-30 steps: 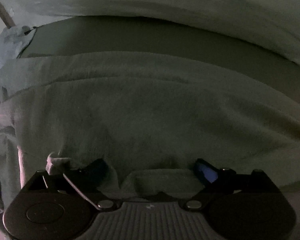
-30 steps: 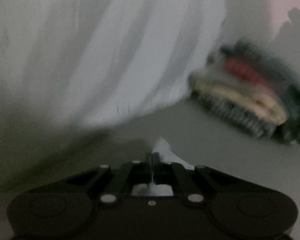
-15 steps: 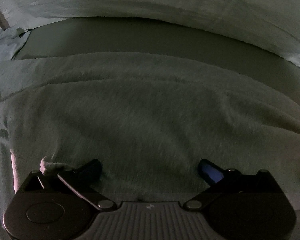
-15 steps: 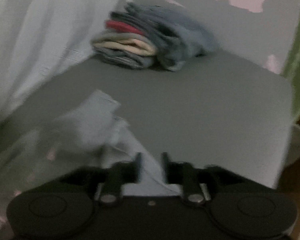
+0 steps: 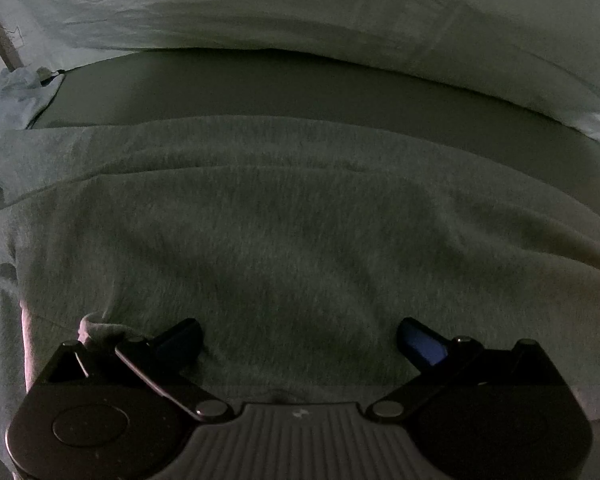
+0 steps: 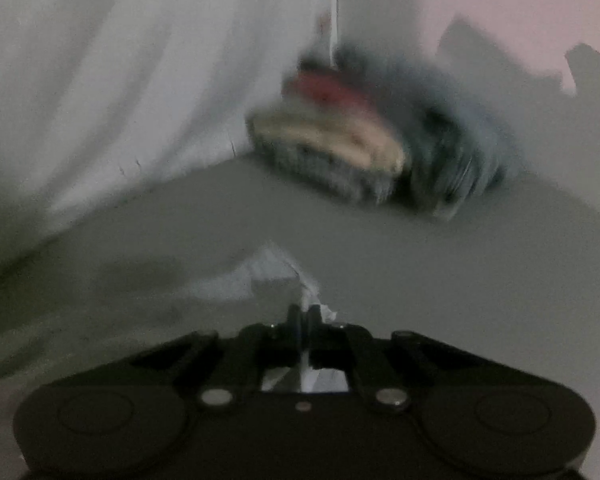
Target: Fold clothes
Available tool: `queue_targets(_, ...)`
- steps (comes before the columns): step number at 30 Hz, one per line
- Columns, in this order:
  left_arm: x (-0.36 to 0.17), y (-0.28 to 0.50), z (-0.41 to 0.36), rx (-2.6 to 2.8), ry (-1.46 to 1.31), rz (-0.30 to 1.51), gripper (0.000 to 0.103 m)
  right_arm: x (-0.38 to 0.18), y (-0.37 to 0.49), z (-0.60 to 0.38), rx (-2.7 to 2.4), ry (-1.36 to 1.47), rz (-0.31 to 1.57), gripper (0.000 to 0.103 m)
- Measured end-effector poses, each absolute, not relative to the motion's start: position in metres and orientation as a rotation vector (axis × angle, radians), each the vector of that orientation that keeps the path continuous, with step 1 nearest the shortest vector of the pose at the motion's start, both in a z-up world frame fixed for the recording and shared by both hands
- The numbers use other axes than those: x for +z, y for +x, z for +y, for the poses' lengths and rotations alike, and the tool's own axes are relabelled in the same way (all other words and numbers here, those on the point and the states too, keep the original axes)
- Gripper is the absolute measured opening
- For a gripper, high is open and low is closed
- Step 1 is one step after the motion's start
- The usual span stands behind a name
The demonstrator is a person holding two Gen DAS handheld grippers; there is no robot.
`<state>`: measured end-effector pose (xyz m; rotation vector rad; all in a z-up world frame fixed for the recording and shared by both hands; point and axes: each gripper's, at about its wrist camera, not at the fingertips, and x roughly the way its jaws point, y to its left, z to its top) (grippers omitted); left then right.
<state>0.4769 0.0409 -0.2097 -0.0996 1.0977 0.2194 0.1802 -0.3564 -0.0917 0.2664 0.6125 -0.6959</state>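
Right gripper (image 6: 304, 314): jaws pressed together, pinching a corner of pale cloth (image 6: 268, 276); the cloth trails away to the left over the grey surface (image 6: 440, 280). Beyond, far right, a blurred stack (image 6: 364, 148) of folded clothes on the same surface, against a white sheet (image 6: 120, 80) hanging behind.

Left gripper (image 5: 300, 340): jaws spread wide, nothing gripped, fingers (image 5: 180, 338) resting on the grey garment (image 5: 300, 220) lying flat below. A bunched bit of fabric by the left finger. Past the garment's far edge, a dark strip of surface (image 5: 260, 88), then the sheet (image 5: 260, 4).
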Motion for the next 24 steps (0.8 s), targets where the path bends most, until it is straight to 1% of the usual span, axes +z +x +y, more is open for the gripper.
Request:
queue_targets(2, -0.208, 0.475, 0.04, 0.221, -0.101, 1.097, 0.103, -0.07, 0.158, -0.346, -0.706, 0.298, 0.592, 0.003)
queue_targets(4, -0.206, 0.473, 0.039, 0.223, -0.102, 1.096, 0.103, -0.06, 0.138, -0.34, -0.721, 0.326, 0.617, 0.003)
queue_targets(6, -0.205, 0.473, 0.038, 0.228, -0.104, 1.095, 0.103, -0.069, 0.124, -0.342, -0.746, 0.325, 0.701, 0.003)
queue_targets(8, -0.204, 0.473, 0.038, 0.233, -0.106, 1.096, 0.103, -0.088, 0.121, -0.346, -0.765, 0.306, 0.841, 0.004)
queue_targets(10, -0.204, 0.474, 0.038, 0.234, -0.107, 1.099, 0.103, -0.097, 0.12, -0.352, -0.797, 0.316, 0.895, 0.016)
queue_targets(11, -0.204, 0.475, 0.038, 0.234, -0.107, 1.1, 0.103, -0.096, 0.121, -0.356, -0.803, 0.327, 0.873, 0.02)
queue_targets(13, -0.203, 0.477, 0.037, 0.233, -0.106, 1.103, 0.103, -0.089, 0.127, -0.365, -0.791, 0.338, 0.804, 0.052)
queue_targets(14, -0.203, 0.478, 0.037, 0.233, -0.106, 1.103, 0.103, -0.085, 0.132, -0.369, -0.771, 0.338, 0.763, 0.054)
queue_targets(16, -0.202, 0.478, 0.036, 0.233, -0.106, 1.103, 0.103, -0.085, 0.15, -0.383, -0.694, 0.333, 0.718, 0.055)
queue_targets(17, -0.202, 0.476, 0.038, 0.225, -0.101, 1.104, 0.103, -0.09, 0.163, -0.391, -0.658, 0.338, 0.711, 0.055)
queue_targets(19, -0.202, 0.472, 0.04, 0.216, -0.096, 1.103, 0.103, -0.099, 0.189, -0.409, -0.587, 0.348, 0.699, 0.059)
queue_targets(23, -0.202, 0.47, 0.039, 0.214, -0.093, 1.091, 0.103, -0.137, 0.243, -0.44, -0.496, 0.332, 0.758, 0.059)
queue_targets(24, -0.202, 0.47, 0.039, 0.213, -0.092, 1.088, 0.103, -0.141, 0.249, -0.442, -0.475, 0.312, 0.788, 0.056)
